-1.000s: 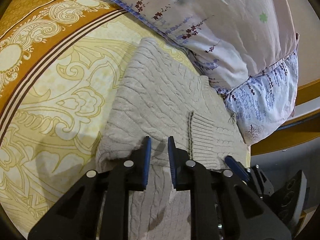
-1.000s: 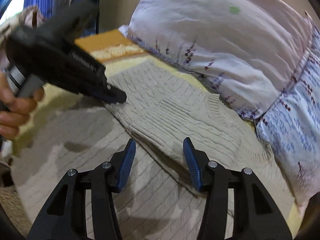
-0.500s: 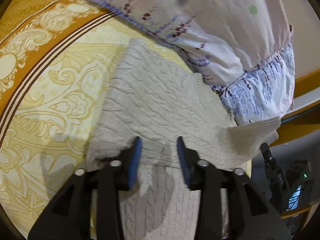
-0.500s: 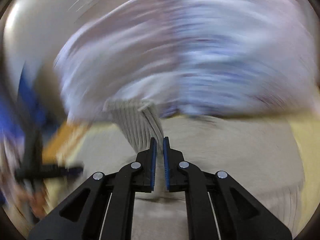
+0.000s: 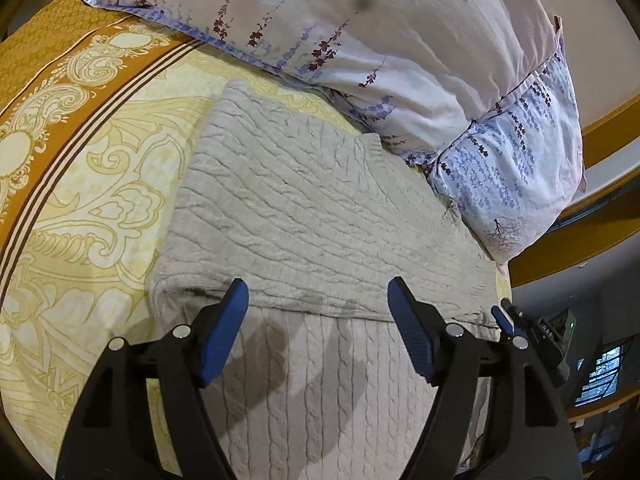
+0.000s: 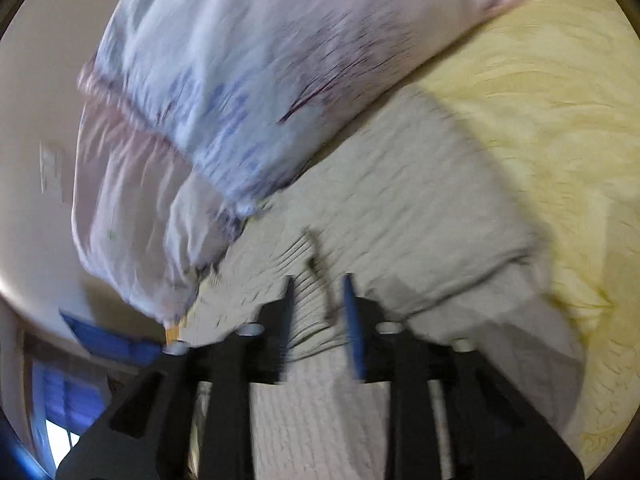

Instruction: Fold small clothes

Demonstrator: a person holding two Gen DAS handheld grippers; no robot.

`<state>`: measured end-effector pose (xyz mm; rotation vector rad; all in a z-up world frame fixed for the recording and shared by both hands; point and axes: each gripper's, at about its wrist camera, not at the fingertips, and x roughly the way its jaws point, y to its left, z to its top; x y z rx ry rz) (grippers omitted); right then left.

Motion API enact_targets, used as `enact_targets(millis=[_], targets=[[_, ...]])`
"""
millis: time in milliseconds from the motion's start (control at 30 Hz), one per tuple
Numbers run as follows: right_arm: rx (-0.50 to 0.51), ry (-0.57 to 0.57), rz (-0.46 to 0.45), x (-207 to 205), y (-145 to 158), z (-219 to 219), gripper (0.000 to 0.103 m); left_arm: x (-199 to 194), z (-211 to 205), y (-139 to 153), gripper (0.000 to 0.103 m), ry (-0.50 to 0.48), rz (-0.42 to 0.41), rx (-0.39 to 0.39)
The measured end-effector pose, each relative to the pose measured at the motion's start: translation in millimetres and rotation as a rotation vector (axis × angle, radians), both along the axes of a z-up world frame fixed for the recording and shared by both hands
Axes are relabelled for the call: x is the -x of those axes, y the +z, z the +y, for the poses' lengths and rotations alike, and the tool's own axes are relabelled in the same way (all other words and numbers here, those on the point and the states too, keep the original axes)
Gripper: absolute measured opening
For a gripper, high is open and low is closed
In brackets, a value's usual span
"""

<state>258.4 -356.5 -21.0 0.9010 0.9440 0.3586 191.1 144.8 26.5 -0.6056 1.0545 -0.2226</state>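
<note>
A beige cable-knit sweater [image 5: 304, 216] lies on the bed, its upper part folded over the lower part along a crosswise edge. My left gripper [image 5: 318, 296] is open wide and empty, just above that folded edge. In the blurred right wrist view the sweater [image 6: 400, 208] fills the middle. My right gripper [image 6: 318, 292] has its jaws partly apart over the ribbed cuff [image 6: 304, 264] of the sweater, with nothing clamped between them. The right gripper's tip [image 5: 500, 316] also shows at the sweater's right corner in the left wrist view.
A yellow and orange patterned bedsheet [image 5: 80, 168] covers the bed. A floral pillow [image 5: 400, 60] lies right behind the sweater, also in the right wrist view [image 6: 240, 80]. The bed's edge and a wooden frame [image 5: 600, 240] are to the right.
My left gripper opened from nearly shut to wide. My right gripper had clamped the ribbed cuff and carried it to the right side; its jaws have now parted and the cuff lies on the sweater.
</note>
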Motion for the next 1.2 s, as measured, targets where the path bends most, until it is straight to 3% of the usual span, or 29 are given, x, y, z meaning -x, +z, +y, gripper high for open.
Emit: enact_targets(millis=[33,133,233,300,400,467,567,667,900,1067,1200], targets=[[0.016,0.017,0.005,-3,-1,5,0.047,0,0,0,0.073,0.004,0.002,-0.002],[0.097,0.038,0.027,-11,-3,17,0.047,0,0,1,0.074,0.002,0.004,-0.004],[0.107,0.067,0.049,-18,-11,26,0.046,0,0,1,0.076,0.001,0.005,-0.004],[0.106,0.086,0.027,-16,-10,30,0.036,-1,0,0,0.076,0.001,0.006,-0.001],[0.107,0.098,0.023,-16,-10,34,0.033,-1,0,0,0.077,0.002,0.006,0.005],[0.109,0.095,0.025,-18,-13,33,0.006,-1,1,0,0.078,0.001,0.005,0.008],[0.076,0.097,0.006,-19,-14,33,0.006,-1,1,1,0.078,0.004,0.005,0.014],[0.113,0.080,-0.023,-14,-6,28,0.006,-2,2,1,0.078,0.006,0.007,0.017],[0.085,0.090,0.080,-16,-19,24,0.012,-2,1,1,0.079,0.002,0.006,0.010],[0.073,0.084,0.077,-14,-20,23,0.023,-1,2,1,0.079,0.003,0.008,0.015],[0.072,0.085,0.078,-13,-19,23,0.025,-1,2,1,0.079,0.003,0.006,0.014]])
